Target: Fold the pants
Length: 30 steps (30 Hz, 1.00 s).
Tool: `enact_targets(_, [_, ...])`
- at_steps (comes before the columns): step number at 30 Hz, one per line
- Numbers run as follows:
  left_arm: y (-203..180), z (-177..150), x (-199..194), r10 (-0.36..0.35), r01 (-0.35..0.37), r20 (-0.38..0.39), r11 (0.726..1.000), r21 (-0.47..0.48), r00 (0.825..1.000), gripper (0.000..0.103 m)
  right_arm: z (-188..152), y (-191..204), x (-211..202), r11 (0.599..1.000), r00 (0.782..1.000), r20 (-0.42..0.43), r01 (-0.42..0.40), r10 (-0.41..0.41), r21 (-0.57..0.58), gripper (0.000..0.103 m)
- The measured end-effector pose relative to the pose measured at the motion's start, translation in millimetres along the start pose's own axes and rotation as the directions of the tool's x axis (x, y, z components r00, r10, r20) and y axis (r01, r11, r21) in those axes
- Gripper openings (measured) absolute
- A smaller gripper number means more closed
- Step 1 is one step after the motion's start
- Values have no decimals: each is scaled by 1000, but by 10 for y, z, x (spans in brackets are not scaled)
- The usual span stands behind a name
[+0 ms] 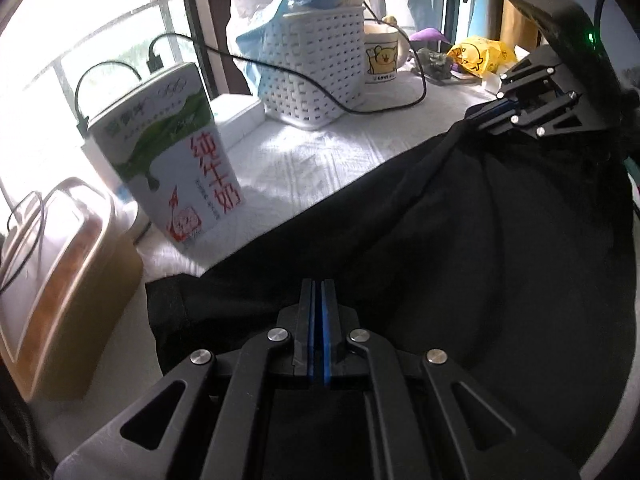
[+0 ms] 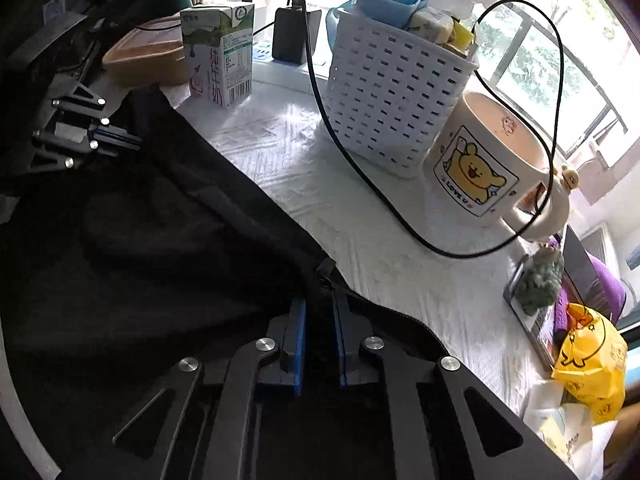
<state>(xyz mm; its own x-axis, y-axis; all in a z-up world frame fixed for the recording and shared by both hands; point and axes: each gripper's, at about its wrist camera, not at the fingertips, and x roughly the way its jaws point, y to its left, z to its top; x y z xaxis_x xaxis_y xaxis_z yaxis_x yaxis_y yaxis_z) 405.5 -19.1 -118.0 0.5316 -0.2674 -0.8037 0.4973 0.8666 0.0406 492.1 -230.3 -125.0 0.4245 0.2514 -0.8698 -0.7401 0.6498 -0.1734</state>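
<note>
While the black pants [image 2: 152, 240] lie on the white tablecloth [image 2: 400, 272], pinched at their far edge by the shut left gripper [image 1: 318, 300] and the nearly shut right gripper [image 2: 318, 312], the black cable [image 2: 360, 172] at one o'clock could snag, tipping the bear mug [image 2: 488, 168].

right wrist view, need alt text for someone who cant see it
The right gripper pinches a bunched edge of the black pants on a white-covered table, with the left gripper at their far edge. Behind stand a milk carton, white basket and bear mug.
</note>
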Motion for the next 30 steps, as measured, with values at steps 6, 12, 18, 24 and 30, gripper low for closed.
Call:
enact_targets(6, [194,121,53,65,-65,-3,995,-80,998,0,75,-121,-128,998,999,37,33,-35,47,7])
enact_targets(12, [484,212,-46,107,-98,40,980,-175,993,0,94,-310,-20,989,998,31,58,-62,137,6])
enact_targets(18, [654,151,-244,43,-30,55,976,-214,998,0,99,-329,110,982,998,16,59,-63,181,7])
enact_targets(24, [514,26,-177,39,-39,-3,989,-144,999,44,65,-285,25,983,998,13,61,-64,175,7])
enact_targets(30, [445,73,-5,135,-137,-30,987,-84,990,46,8,-240,-151,982,996,36,69,-77,175,7])
